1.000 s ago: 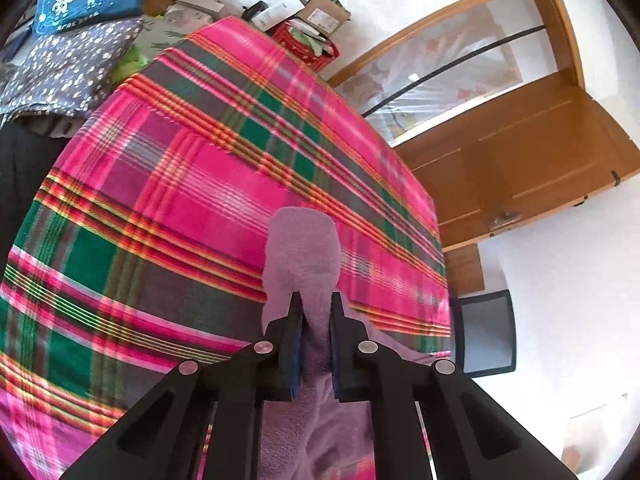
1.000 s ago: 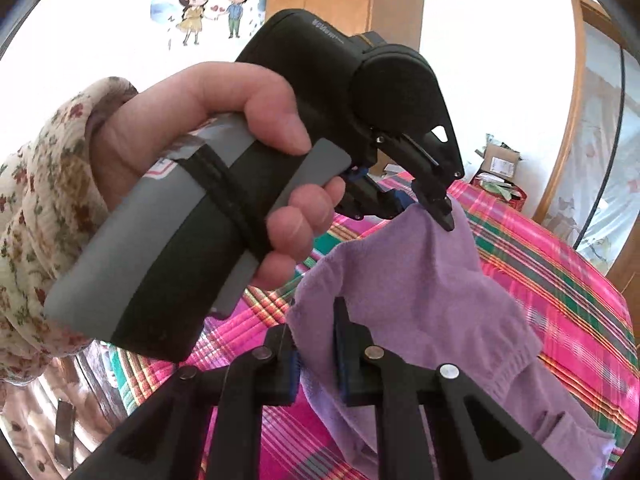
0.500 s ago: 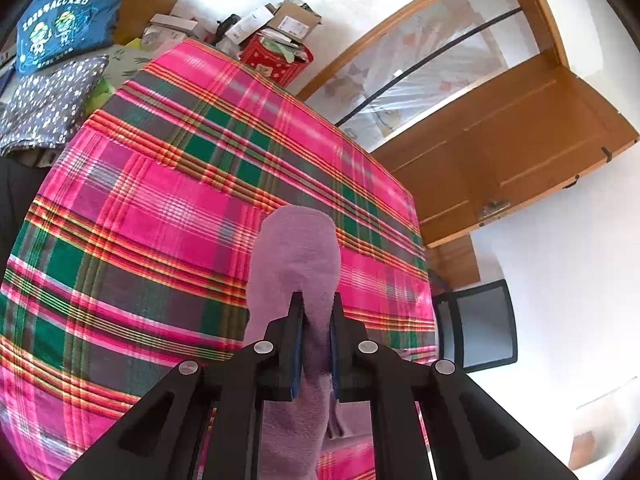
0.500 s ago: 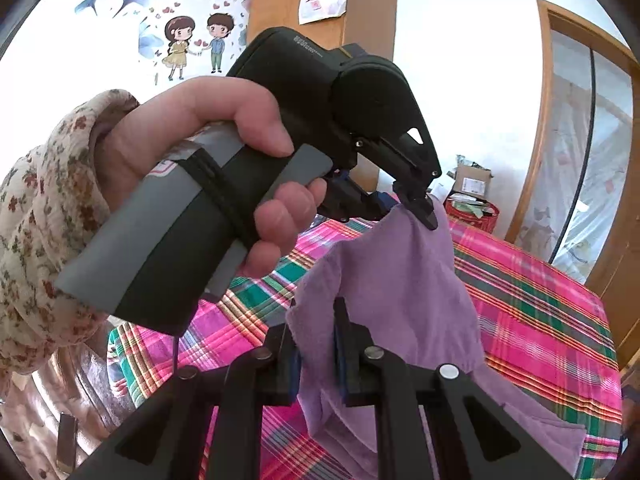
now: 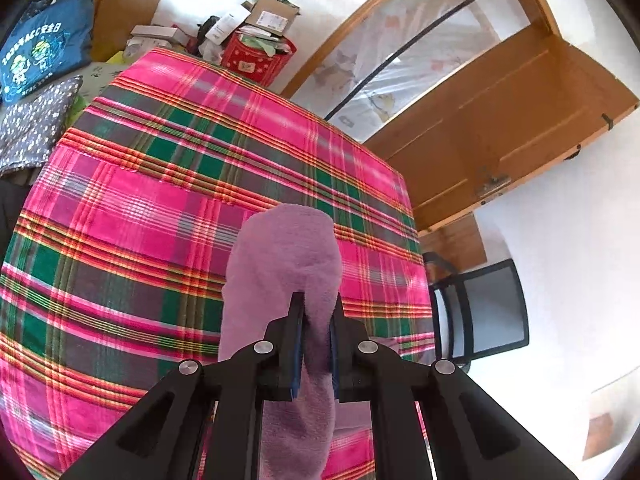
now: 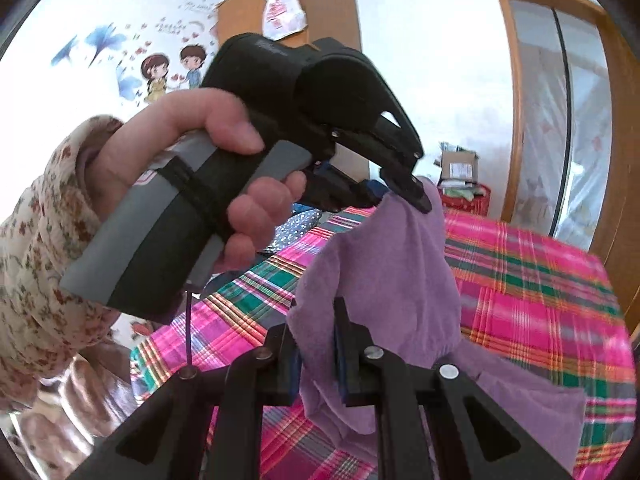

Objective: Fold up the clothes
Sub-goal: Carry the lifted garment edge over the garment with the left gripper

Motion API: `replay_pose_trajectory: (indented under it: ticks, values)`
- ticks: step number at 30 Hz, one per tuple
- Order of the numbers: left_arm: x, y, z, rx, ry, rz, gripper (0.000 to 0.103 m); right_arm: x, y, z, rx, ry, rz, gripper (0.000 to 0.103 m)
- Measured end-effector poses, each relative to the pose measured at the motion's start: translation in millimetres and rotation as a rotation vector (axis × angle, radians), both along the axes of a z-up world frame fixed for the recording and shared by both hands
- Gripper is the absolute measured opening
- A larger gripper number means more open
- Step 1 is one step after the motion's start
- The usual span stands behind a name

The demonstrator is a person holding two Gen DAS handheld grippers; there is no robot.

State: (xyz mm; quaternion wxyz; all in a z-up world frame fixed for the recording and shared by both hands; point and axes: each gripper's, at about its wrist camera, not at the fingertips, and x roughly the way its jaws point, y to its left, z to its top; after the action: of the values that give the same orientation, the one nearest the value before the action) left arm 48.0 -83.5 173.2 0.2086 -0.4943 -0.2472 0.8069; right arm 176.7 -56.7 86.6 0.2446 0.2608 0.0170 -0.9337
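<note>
A purple fleece garment hangs in the air above a bed with a pink, green and grey plaid cover. My left gripper is shut on a fold of it. In the right wrist view my right gripper is shut on another part of the purple garment. The left gripper, held by a hand in a floral sleeve, pinches the cloth's top corner there. The garment's lower end trails on the plaid cover.
A red basket and cardboard boxes stand beyond the bed's far end. Blue and star-print cushions lie at the left. A wooden door and a black mesh chair are on the right. A wardrobe stands behind.
Both grippers have risen with the purple garment, so more of it hangs free and the bed looks farther below. Both stay shut on the cloth.
</note>
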Motion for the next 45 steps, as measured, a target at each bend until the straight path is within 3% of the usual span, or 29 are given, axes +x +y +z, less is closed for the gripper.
replay_pose_trajectory:
  ticks: [9,23,45]
  values:
    - [4.6,43.4,9.9,-0.048,0.005,-0.038,0.011,8.9,33.9,5.1,-0.033,-0.007,-0.021,0.014]
    - [9.5,89.4,19.7,-0.109,0.022,-0.073,0.011,-19.6,83.8,10.9,-0.164,-0.076,-0.028,0.013]
    - [9.3,197.4,-12.8,-0.206,-0.009,-0.206,0.011,-30.1,171.5,-28.0,-0.315,-0.163,-0.166,0.013]
